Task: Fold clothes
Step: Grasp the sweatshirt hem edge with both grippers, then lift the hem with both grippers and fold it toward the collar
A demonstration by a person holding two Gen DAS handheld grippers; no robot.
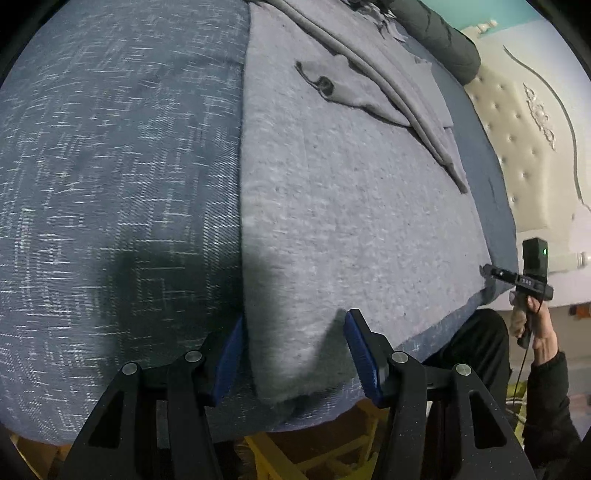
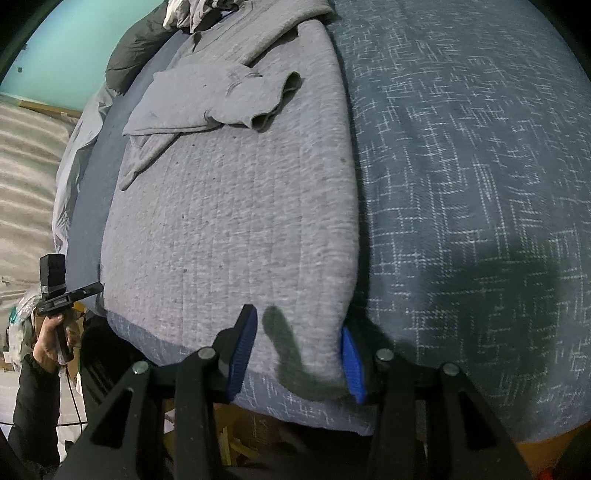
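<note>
**A:** Where is the sweater (image 1: 351,221)?

**B:** It lies flat on the bed (image 1: 110,166), on the blue cover with the white flecks. Its hem runs along the near edge of the bed. One sleeve (image 2: 236,103) is folded across the body, with its open cuff towards the middle. The far end, up by the collar, is bunched and hard to read.

**A:** And the left gripper (image 1: 293,343)?

**B:** It points steeply down at the near left corner of the hem, with its jaws spread. One blue pad (image 1: 229,350) sits just outside the sweater's side edge, over the cover. The other pad is above the cloth, so the corner lies between them. The pads are not pressing on it.

**A:** The right gripper (image 2: 295,343)?

**B:** It's doing the same at the opposite hem corner (a mirror of the left). Its jaws are apart, with one pad right at the side edge and the other over the grey cloth. Nothing is pinched. I cannot tell whether the tips touch the fabric, though their shadows fall close beneath them.

**A:** Can you see the person?

**B:** Only in part. In each wrist view a hand (image 1: 535,332) in a dark sleeve holds the other gripper's handle at the far hem corner.

**A:** What else is there?

**B:** A pale tufted headboard (image 1: 524,147) stands along one side of the bed. A dark bundle (image 1: 443,37) lies at the bed's far end, beyond the sweater. There is more crumpled grey cloth (image 2: 207,11) next to it.
</note>
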